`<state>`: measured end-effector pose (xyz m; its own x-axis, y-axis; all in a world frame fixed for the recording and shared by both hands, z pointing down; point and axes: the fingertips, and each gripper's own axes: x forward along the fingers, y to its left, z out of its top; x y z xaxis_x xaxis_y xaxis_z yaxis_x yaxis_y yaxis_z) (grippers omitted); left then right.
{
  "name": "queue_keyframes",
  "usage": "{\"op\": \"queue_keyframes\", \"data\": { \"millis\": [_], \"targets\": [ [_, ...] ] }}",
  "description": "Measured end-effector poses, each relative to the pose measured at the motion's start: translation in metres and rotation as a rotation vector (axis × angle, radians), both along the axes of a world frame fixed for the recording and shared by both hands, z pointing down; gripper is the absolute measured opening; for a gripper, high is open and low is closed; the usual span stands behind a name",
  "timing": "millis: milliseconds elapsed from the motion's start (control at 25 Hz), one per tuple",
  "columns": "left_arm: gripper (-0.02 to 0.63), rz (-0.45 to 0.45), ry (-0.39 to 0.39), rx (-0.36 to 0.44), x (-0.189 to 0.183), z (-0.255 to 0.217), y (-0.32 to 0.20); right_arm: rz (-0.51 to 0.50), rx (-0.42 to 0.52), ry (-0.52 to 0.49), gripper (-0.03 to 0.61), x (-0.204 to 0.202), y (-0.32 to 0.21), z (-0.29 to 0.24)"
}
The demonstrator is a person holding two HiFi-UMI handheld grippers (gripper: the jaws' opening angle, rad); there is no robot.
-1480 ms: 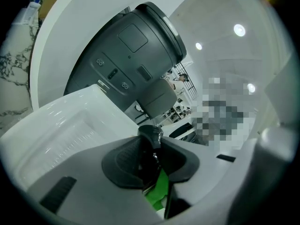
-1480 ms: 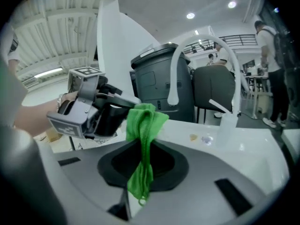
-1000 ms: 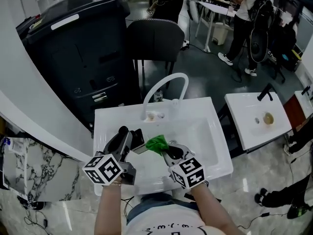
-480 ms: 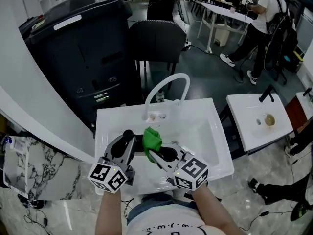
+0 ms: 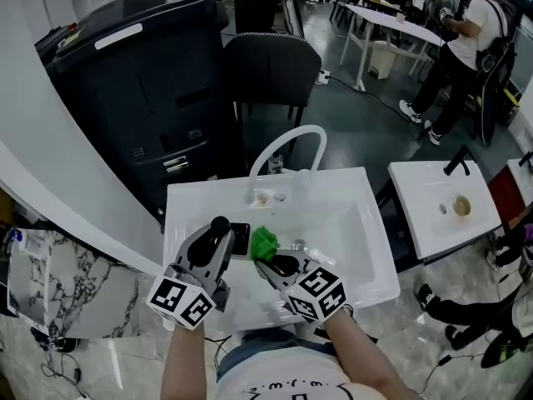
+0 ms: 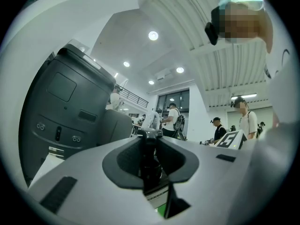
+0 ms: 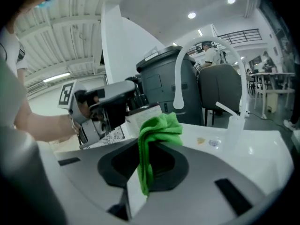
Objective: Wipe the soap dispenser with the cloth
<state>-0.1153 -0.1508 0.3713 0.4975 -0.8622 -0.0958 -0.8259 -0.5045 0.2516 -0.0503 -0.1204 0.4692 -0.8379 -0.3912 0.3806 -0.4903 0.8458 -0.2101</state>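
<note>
My left gripper (image 5: 222, 232) is clamped narrow on the soap dispenser (image 5: 240, 238), probably at its neck, holding it steady above the sink (image 5: 354, 223). My right gripper (image 5: 271, 261) pinches the cloth (image 5: 265, 242), which bunches ahead of its jaws, just beside the dispenser, ready for wiping.

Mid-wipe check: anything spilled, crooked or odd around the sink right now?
Nothing stands out. No spill shows on the sink; the left tool holds the soap dispenser above it, and the right tool holds the green cloth at it.
</note>
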Motion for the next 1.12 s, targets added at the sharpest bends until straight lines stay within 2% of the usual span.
{"op": "queue_keyframes", "data": {
  "millis": [160,320,480,600,680,840,1120],
  "targets": [
    [0.092,0.017,-0.023,0.022,0.002,-0.005,0.001,0.013,-0.005,0.032,0.048,0.003,0.000,0.008],
    [0.092,0.038,-0.019,0.036,0.001,-0.009,0.003,0.067,0.025,-0.013,0.048,0.015,-0.009,-0.007],
    [0.092,0.079,-0.055,0.055,0.007,-0.012,0.008,0.116,0.050,-0.167,0.048,0.026,-0.019,-0.043],
    [0.091,0.116,-0.086,0.071,0.013,-0.013,0.013,0.112,0.041,-0.315,0.048,0.023,-0.022,-0.070],
    [0.091,0.136,-0.094,0.080,0.018,-0.015,0.015,0.097,0.020,-0.368,0.048,0.018,-0.021,-0.077],
    [0.091,0.150,-0.129,0.089,0.025,-0.016,0.018,0.096,0.005,-0.313,0.048,0.013,-0.020,-0.064],
    [0.091,0.151,-0.170,0.135,0.025,-0.023,0.025,0.117,-0.063,-0.140,0.048,0.013,-0.022,-0.016]
  ]
}}
